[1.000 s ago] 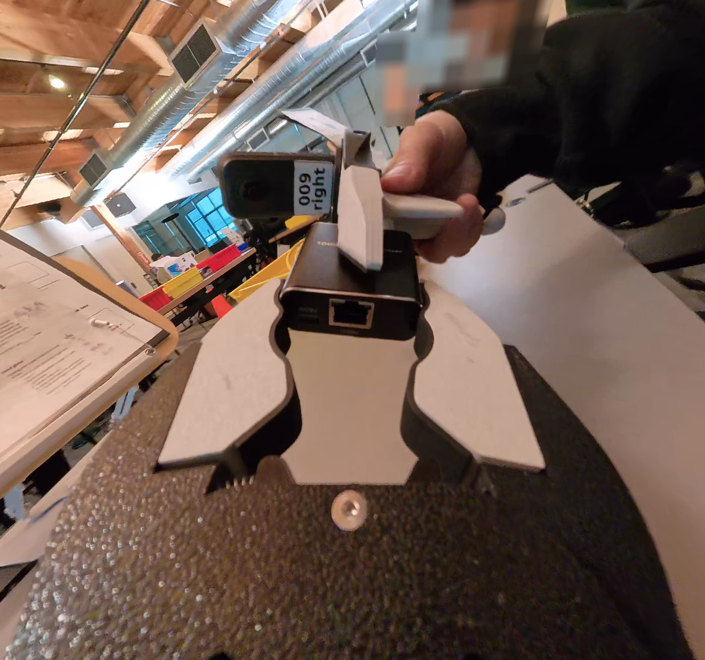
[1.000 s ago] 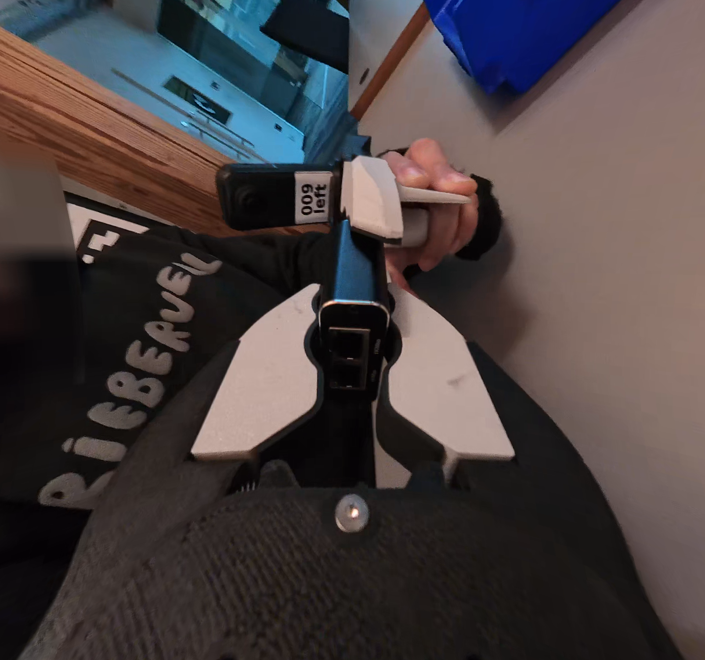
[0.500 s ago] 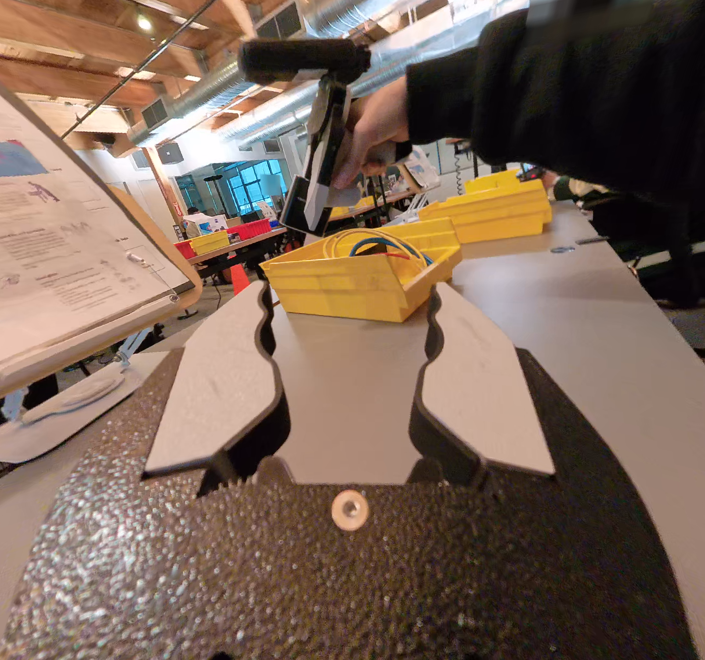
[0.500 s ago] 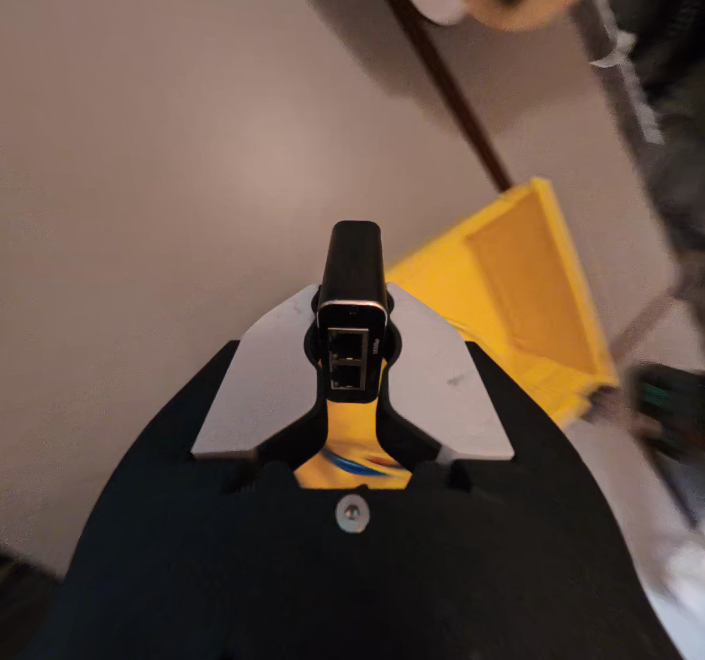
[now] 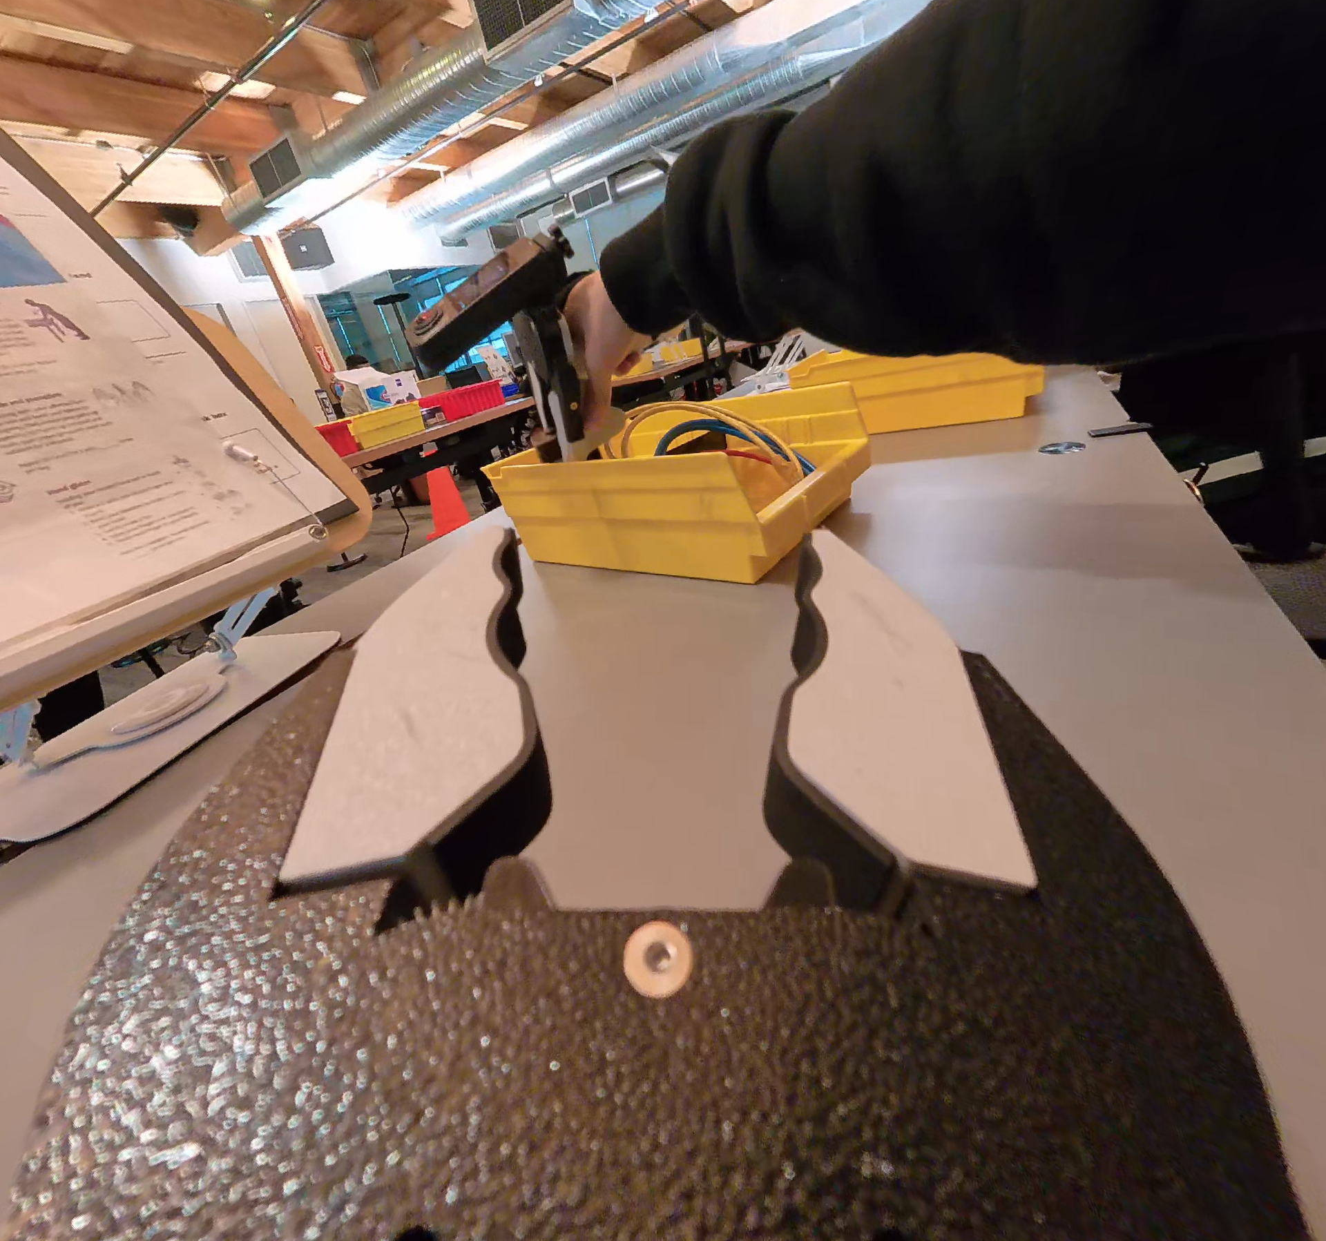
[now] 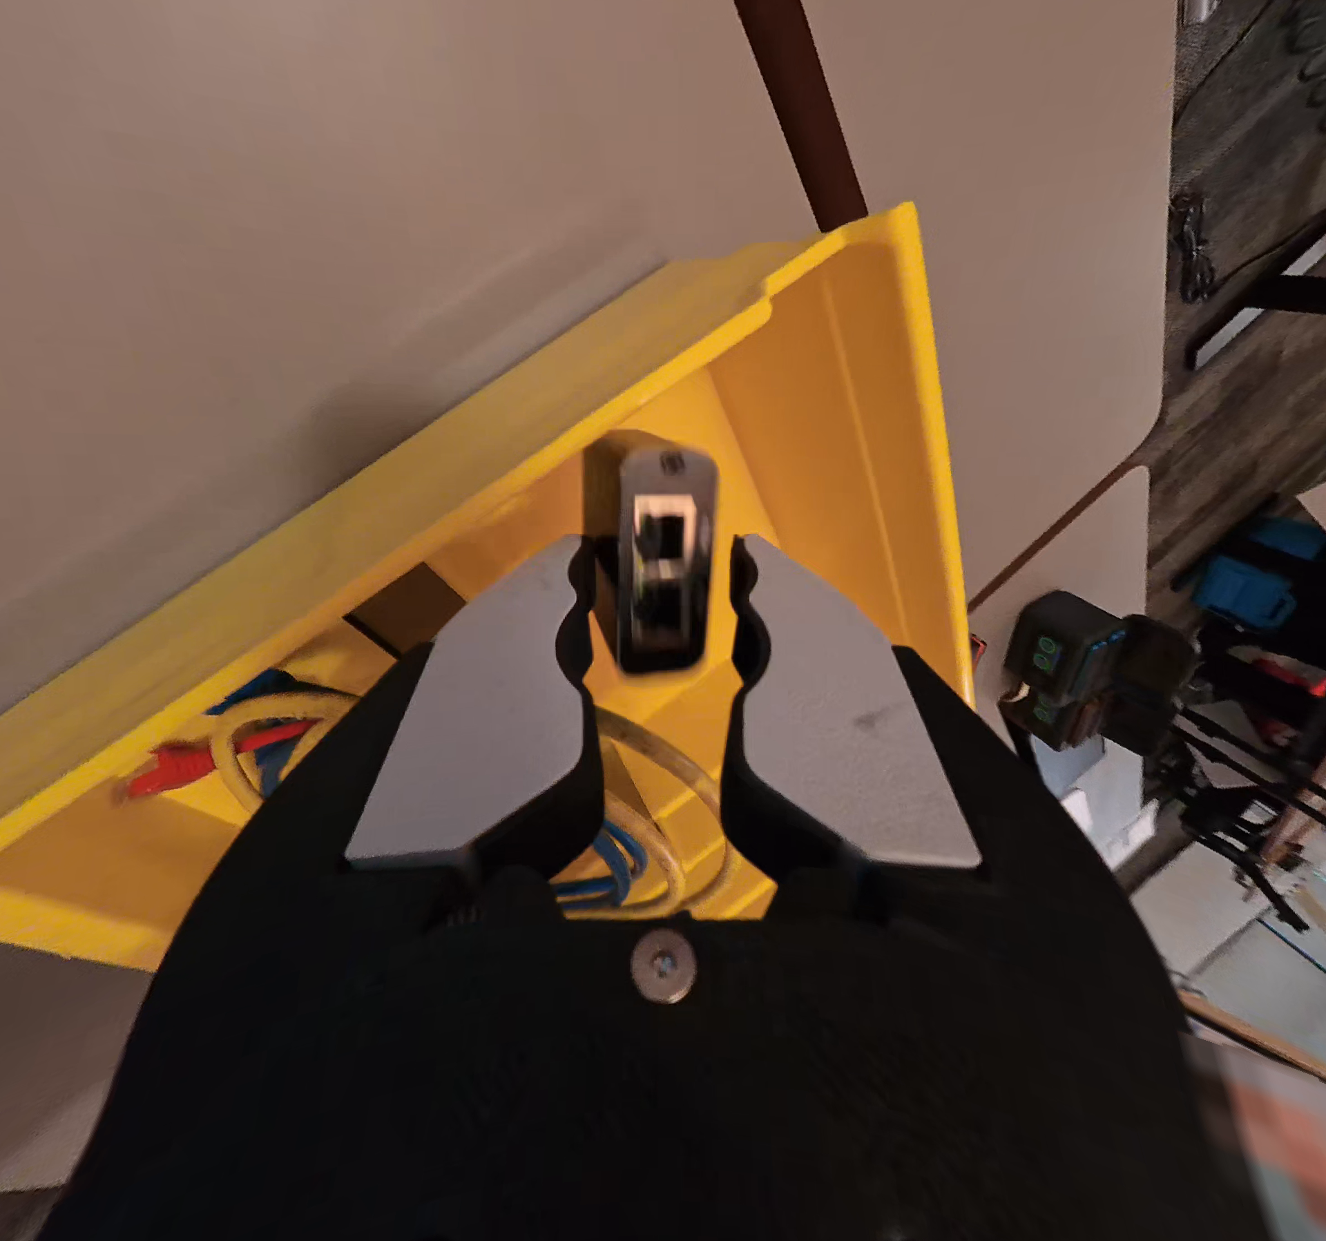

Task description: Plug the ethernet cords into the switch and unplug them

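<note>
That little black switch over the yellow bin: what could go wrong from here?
Three risks, as guesses:
1. The right gripper has opened, and the switch looks blurred, maybe dropping; it could land hard in the yellow bin.
2. It may come down on the coiled cords, tangling or burying them.
3. The left gripper is open and empty, too far back to steady anything.

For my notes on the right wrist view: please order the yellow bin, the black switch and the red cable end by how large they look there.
1. yellow bin
2. switch; it sits nearer the camera, so it may look oversized
3. red cable end
</note>
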A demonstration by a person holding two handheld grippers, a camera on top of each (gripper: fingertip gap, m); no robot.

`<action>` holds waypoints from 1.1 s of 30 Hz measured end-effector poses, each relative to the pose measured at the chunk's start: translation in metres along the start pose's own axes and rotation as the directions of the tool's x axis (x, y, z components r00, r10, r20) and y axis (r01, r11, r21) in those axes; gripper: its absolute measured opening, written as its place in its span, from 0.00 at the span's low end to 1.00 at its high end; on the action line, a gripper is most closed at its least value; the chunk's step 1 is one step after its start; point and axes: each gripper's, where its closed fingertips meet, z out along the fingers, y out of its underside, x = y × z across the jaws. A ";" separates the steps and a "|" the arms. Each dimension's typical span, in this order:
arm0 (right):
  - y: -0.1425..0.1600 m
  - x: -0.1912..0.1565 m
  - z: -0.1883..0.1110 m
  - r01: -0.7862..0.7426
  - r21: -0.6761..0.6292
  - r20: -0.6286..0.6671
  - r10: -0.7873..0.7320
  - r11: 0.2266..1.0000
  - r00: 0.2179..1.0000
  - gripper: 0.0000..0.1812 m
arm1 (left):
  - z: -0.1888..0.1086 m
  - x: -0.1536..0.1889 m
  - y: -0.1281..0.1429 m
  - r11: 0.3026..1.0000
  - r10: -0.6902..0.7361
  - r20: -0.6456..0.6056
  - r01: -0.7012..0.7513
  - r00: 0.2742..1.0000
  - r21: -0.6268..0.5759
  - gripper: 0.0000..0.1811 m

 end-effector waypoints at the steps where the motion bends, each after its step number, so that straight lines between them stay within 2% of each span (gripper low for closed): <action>1: -0.002 0.000 -0.001 -0.018 0.021 0.006 0.018 1.000 1.000 0.20 | 0.000 0.000 0.000 1.000 0.000 -0.002 0.000 1.000 -0.003 0.40; 4: -0.005 0.009 -0.017 -0.062 0.101 -0.025 0.065 0.993 0.998 0.26 | 0.001 0.001 0.001 1.000 -0.007 -0.007 0.007 1.000 -0.009 0.40; 8: 0.008 0.007 -0.070 -0.173 0.321 -0.082 0.209 0.931 0.974 0.32 | 0.000 -0.001 0.005 1.000 -0.001 0.003 0.001 1.000 -0.030 0.39; 10: 0.033 -0.018 -0.093 -0.238 0.422 -0.056 0.287 0.875 0.956 0.36 | 0.000 -0.002 0.006 0.999 0.003 0.009 -0.003 1.000 -0.039 0.39; 13: 0.082 -0.077 -0.106 -0.338 0.549 0.045 0.377 0.764 0.925 0.37 | 0.000 -0.003 0.012 0.997 0.019 0.018 -0.017 1.000 -0.075 0.38; 16: 0.133 -0.129 -0.096 -0.461 0.613 0.148 0.480 0.642 0.865 0.38 | 0.004 -0.003 0.023 0.989 0.026 0.029 -0.021 0.999 -0.147 0.37; 19: 0.182 -0.154 -0.073 -0.604 0.604 0.221 0.619 0.520 0.754 0.42 | 0.018 -0.003 0.039 0.964 -0.050 0.076 0.068 0.996 -0.258 0.37; 21: 0.203 -0.152 -0.063 -0.683 0.586 0.274 0.686 0.436 0.673 0.43 | 0.041 0.003 0.045 0.937 -0.131 0.109 0.159 0.985 -0.311 0.37; 23: 0.221 -0.142 -0.063 -0.758 0.549 0.309 0.757 0.352 0.576 0.46 | 0.072 0.018 0.054 0.903 -0.154 0.090 0.177 0.984 -0.392 0.38; 25: 0.227 -0.134 -0.071 -0.771 0.584 0.351 0.777 0.255 0.522 0.46 | 0.105 0.031 0.058 0.893 -0.115 0.069 0.134 0.991 -0.429 0.40; 27: 0.226 -0.132 -0.081 -0.780 0.601 0.420 0.761 0.176 0.495 0.45 | 0.138 0.043 0.051 0.902 -0.127 0.070 0.144 0.989 -0.406 0.43; 30: 0.221 -0.130 -0.090 -0.777 0.613 0.459 0.738 0.140 0.495 0.45 | 0.186 0.045 0.055 0.886 -0.142 0.136 0.187 0.980 -0.424 0.49; 33: 0.210 -0.133 -0.097 -0.760 0.628 0.458 0.710 0.168 0.536 0.45 | 0.224 0.023 0.064 0.871 -0.102 0.288 0.225 0.952 -0.436 0.52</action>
